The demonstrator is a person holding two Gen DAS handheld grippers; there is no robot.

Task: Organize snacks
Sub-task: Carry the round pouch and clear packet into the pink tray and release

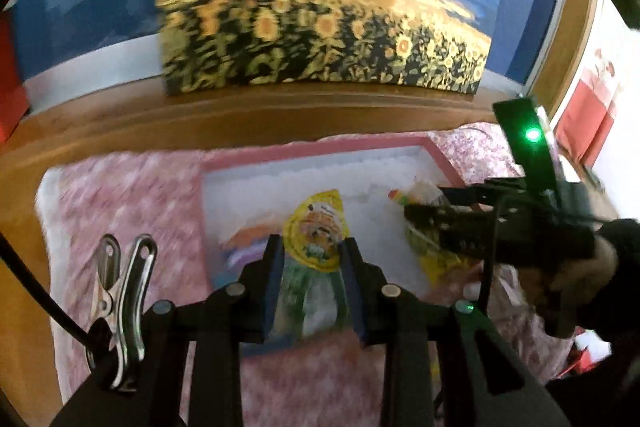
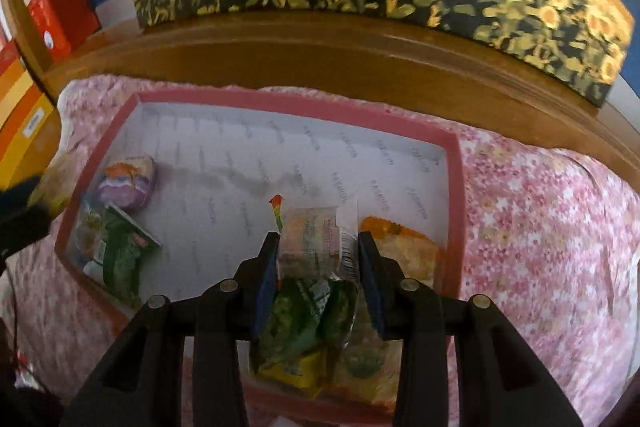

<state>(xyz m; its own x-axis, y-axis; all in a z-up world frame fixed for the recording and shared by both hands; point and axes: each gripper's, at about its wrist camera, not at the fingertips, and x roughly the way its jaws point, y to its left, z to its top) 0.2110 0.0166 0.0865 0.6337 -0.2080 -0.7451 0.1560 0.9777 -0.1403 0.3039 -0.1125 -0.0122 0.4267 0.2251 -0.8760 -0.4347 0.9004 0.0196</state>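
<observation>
My left gripper pinches a yellow-lidded snack cup and my right gripper a clear packet, both over the pink box for sorting.

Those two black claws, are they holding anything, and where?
Yes, both. The left gripper pinches a yellow-lidded snack cup by its sides. The right gripper pinches a clear snack packet across its middle, over the pink tray.
</observation>
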